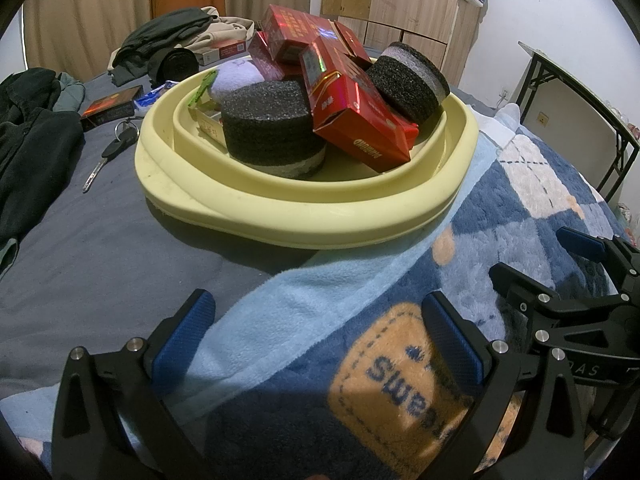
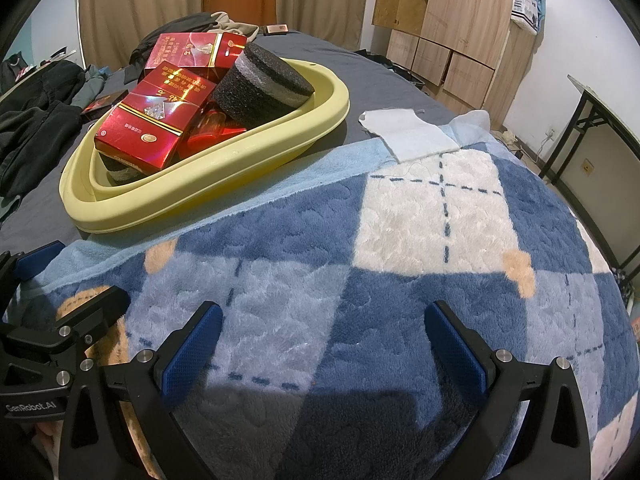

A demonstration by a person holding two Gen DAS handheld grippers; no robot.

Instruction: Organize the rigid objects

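Note:
A pale yellow basin (image 1: 304, 216) sits on the bed and holds several red boxes (image 1: 356, 124), two black foam discs (image 1: 272, 128) and a white round thing (image 1: 236, 76). The basin (image 2: 208, 168) also shows in the right wrist view, with the red boxes (image 2: 156, 120) and a foam disc (image 2: 264, 84). My left gripper (image 1: 320, 328) is open and empty, low over the blue blanket in front of the basin. My right gripper (image 2: 324, 340) is open and empty over the blanket, to the right of the left one; it also shows in the left wrist view (image 1: 560, 264).
A key (image 1: 108, 156), a dark box (image 1: 108, 106), a blue-white packet (image 1: 154, 96) and dark clothes (image 1: 32, 140) lie on the grey sheet left of the basin. A white cloth (image 2: 412, 136) lies on the blanket. A folding table (image 2: 600, 136) stands at the right, wardrobes behind.

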